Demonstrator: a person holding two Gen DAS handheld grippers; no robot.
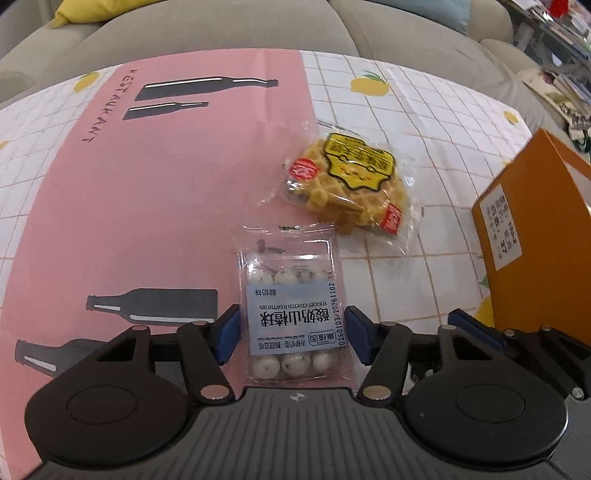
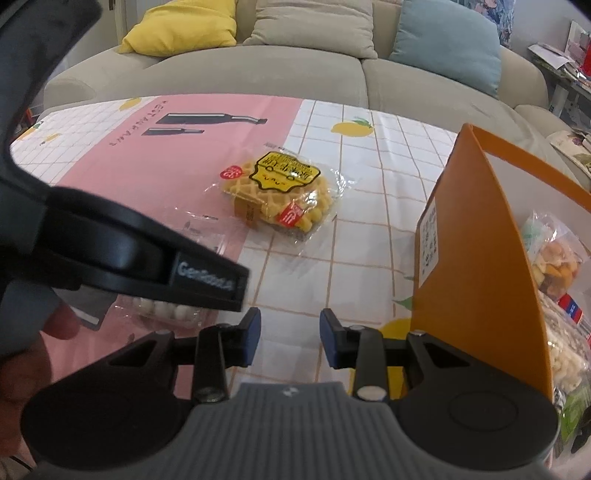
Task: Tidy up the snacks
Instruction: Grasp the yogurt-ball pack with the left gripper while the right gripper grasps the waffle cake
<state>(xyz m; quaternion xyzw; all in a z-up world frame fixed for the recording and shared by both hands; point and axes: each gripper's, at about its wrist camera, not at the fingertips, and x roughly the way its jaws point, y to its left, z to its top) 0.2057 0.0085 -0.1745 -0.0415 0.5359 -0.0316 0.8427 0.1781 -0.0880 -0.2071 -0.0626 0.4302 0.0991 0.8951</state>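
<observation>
A clear pack of yogurt-coated hawthorn balls (image 1: 293, 314) lies on the table between the fingers of my left gripper (image 1: 291, 332); the blue pads stand at its two sides and the jaws are open. A waffle pack (image 1: 349, 177) lies just beyond it, and shows in the right wrist view (image 2: 277, 195) too. My right gripper (image 2: 290, 338) is open and empty, low over the table beside the orange box (image 2: 476, 277). The left gripper (image 2: 147, 266) crosses the left of the right wrist view, over the hawthorn pack (image 2: 166, 310).
The orange box (image 1: 532, 236) stands at the right and holds several snack bags (image 2: 557, 258). The table wears a pink and white checked cloth (image 1: 147, 206). A grey sofa (image 2: 295, 70) with cushions lies behind the table. Cluttered shelves (image 1: 561, 33) stand at far right.
</observation>
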